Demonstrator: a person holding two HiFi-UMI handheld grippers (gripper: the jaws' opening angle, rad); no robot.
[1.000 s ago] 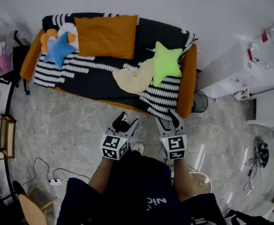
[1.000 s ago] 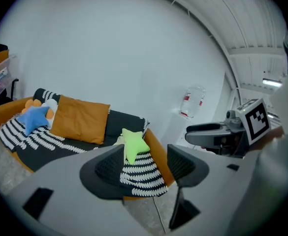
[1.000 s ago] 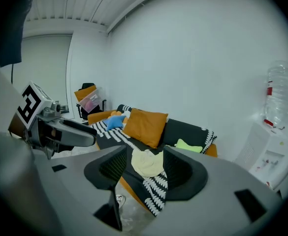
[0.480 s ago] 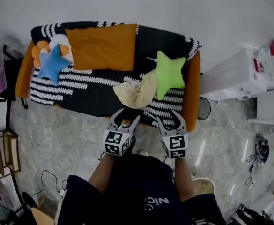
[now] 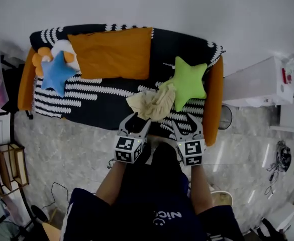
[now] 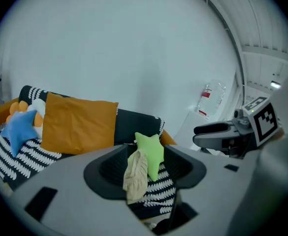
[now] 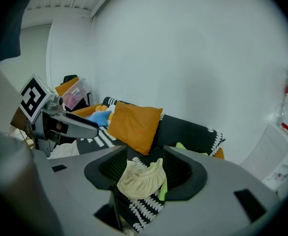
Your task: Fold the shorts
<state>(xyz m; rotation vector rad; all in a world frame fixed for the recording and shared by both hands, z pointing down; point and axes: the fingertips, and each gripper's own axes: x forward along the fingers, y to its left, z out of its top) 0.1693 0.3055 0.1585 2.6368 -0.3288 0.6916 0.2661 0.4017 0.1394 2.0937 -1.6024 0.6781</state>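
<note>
Shorts (image 5: 152,104), cream-coloured and crumpled into a loose heap, lie unfolded on the black-and-white striped blanket (image 5: 96,97) that covers the orange sofa (image 5: 214,99). The heap sits toward the front edge of the seat. Its right side touches the green star cushion (image 5: 189,82).

The left gripper (image 5: 135,122) is held at the front edge of the sofa, pointing forward and down at the heap. Its jaws stand moderately apart and have just been closing. Nothing is between them; the left gripper view shows the shorts through the gap, lying ahead on the blanket. In the head view the jaw tips are just beside the near edge of the heap; contact cannot be confirmed.

The right gripper (image 5: 187,122) is held beside the left one, near the striped blanket below the green star cushion. Its jaws stand moderately apart and empty.

An orange pillow (image 5: 114,54) leans against the backrest. A blue star cushion (image 5: 56,74) lies at the far left end of the seat, well apart from the shorts.
</note>
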